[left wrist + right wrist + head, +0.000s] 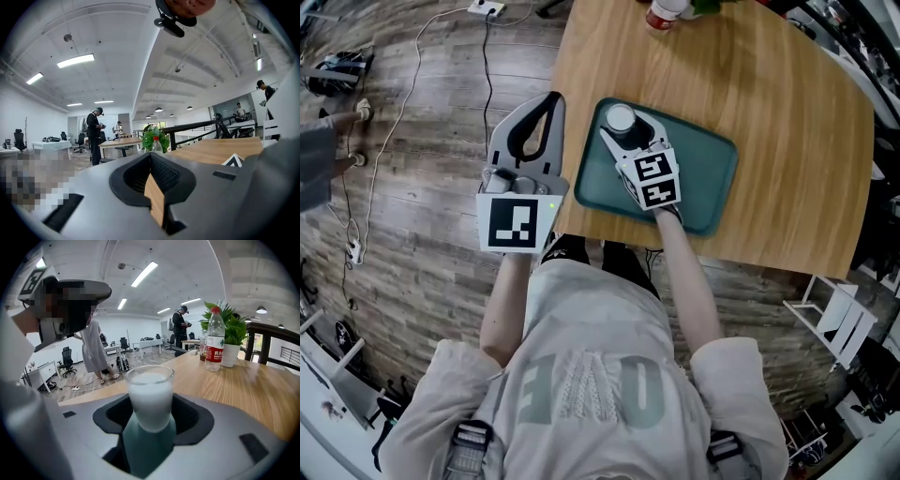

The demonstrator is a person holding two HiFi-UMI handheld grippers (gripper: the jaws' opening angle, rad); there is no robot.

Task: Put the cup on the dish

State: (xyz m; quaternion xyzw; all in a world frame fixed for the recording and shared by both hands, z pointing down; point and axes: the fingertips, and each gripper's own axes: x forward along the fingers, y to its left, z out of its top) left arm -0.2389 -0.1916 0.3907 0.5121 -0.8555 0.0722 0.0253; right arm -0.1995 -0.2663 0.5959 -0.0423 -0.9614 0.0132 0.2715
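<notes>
The right tool [624, 127] is closed on the cup [621, 118], its 2 jaws pressed against the glass from either side in the right gripper view. The cup is clear, upright and white nearly to the rim. It sits over the far left corner of the teal dish [705, 178], with teal showing straight below it between the jaws; whether its base touches the dish or hangs just above it cannot be told. The dish lies on the wooden bench [778, 94], near the edge closest to the person, and nothing else is on it. The left tool [551, 101] is held off the bench's left edge, over the plank floor [422, 244], just beside the dish but apart from it. Its jaws are drawn together at the tips and grip nothing; in its own view only a sliver of bench wood shows through the narrow slot between them. At the bench's far side stand a bottle [214, 341] with a red cap and label and a green plant [230, 322] in a white pot, well apart from the dish. A white cable [405, 98] trails over the floor to the left.
</notes>
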